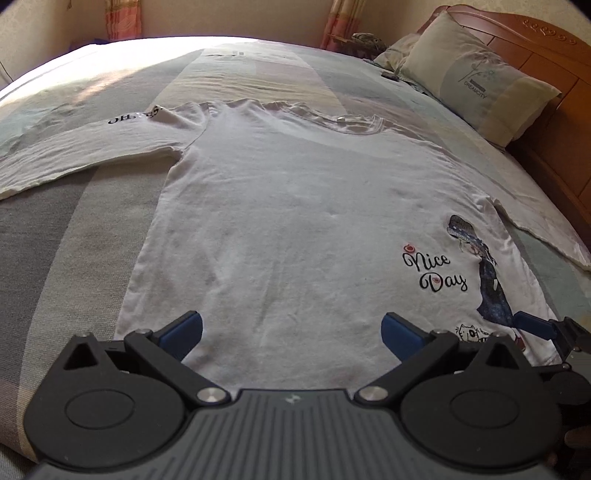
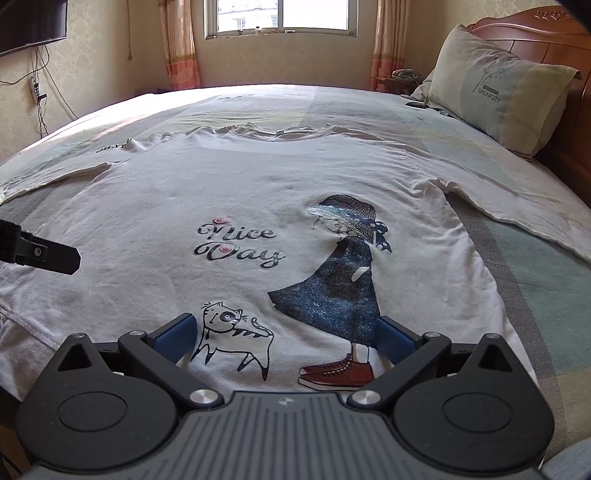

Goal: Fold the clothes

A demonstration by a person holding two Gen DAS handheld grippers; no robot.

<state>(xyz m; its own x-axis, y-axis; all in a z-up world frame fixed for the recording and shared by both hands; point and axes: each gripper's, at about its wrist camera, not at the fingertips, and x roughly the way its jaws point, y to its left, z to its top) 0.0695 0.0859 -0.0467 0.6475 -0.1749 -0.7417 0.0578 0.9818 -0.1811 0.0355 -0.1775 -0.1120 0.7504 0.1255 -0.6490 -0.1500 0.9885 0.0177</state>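
Right wrist view gives us what the other camera misses: a window (image 2: 282, 16) on the far wall, a dark screen (image 2: 31, 22) with hanging cables at upper left, and the whole print on the white long-sleeved shirt (image 2: 258, 177), namely a girl in a hat, a cat and the words "Nice Day". Left wrist view catches only part of that print at its right side, but shows more of the shirt's (image 1: 280, 206) left sleeve, which runs out to the left edge with dark lettering near the shoulder. We note both grippers hovering low over the near hem, pointing toward the collar. The left gripper (image 1: 291, 332) has its blue fingers spread wide, nothing between them; the right gripper (image 2: 284, 334) is likewise spread, framing the cat and the girl's red shoes. Each tool appears at the edge of the other's view, so they sit side by side. The shirt lies flat, print side up, on the bed (image 2: 535, 280), its long axis running from the near hem to the collar at the far end, sleeves out left and right. A pillow (image 2: 495, 88) leans against the wooden headboard (image 2: 554, 40) at far right.
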